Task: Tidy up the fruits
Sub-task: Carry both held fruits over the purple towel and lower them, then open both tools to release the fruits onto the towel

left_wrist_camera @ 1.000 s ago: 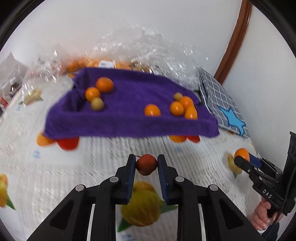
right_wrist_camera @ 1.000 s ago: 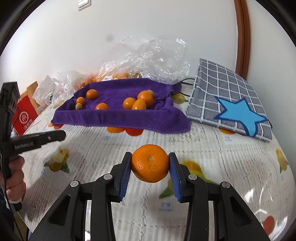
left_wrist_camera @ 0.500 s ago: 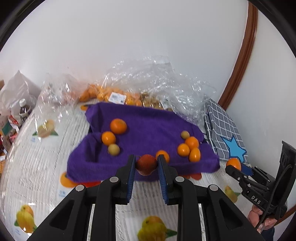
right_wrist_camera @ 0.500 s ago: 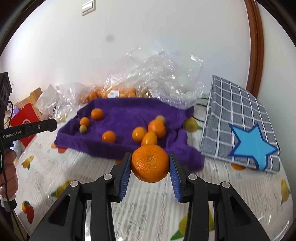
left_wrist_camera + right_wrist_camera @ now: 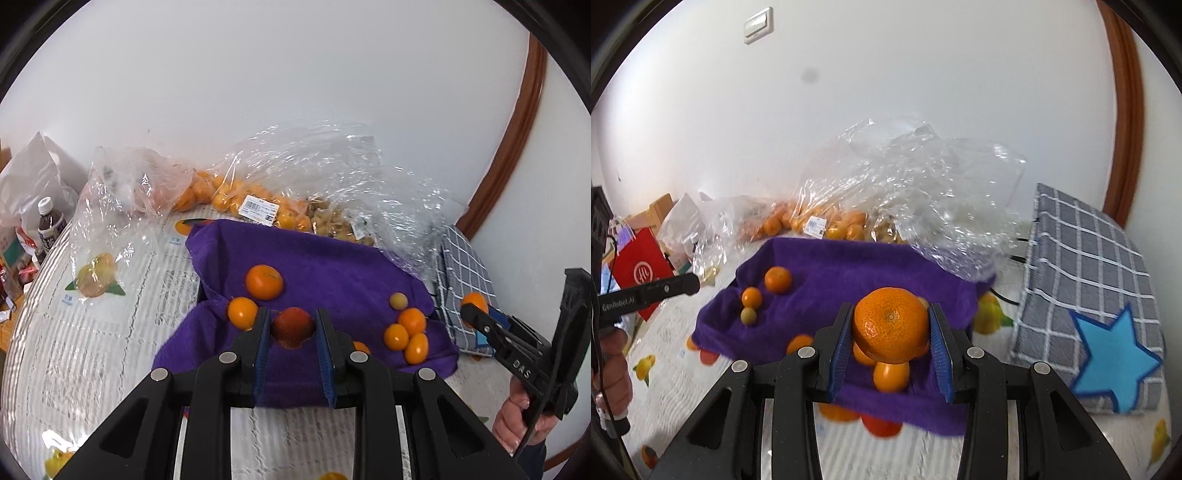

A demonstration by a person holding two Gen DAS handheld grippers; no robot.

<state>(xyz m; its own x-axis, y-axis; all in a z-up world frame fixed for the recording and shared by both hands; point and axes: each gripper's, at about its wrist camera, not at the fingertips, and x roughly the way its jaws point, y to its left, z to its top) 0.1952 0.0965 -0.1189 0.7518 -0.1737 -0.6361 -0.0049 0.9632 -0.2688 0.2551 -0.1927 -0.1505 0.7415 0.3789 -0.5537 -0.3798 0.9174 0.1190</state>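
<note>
Both tongs have advanced over the purple towel [image 5: 332, 273], left tongs [image 5: 291, 328] clamping a red fruit [image 5: 292, 328], right tongs [image 5: 891, 325] a mandarin [image 5: 891, 325]

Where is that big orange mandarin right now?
In the right wrist view, the mandarin sits clamped in the right tool, above the purple towel.

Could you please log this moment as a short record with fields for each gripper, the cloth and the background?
left gripper: shut on a small reddish fruit, over the purple towel
right gripper: shut on a large orange, over the towel's right side
towel contents: loose oranges in two groups
behind the towel: plastic bags of fruit
right of towel: checked cloth with blue star
</note>
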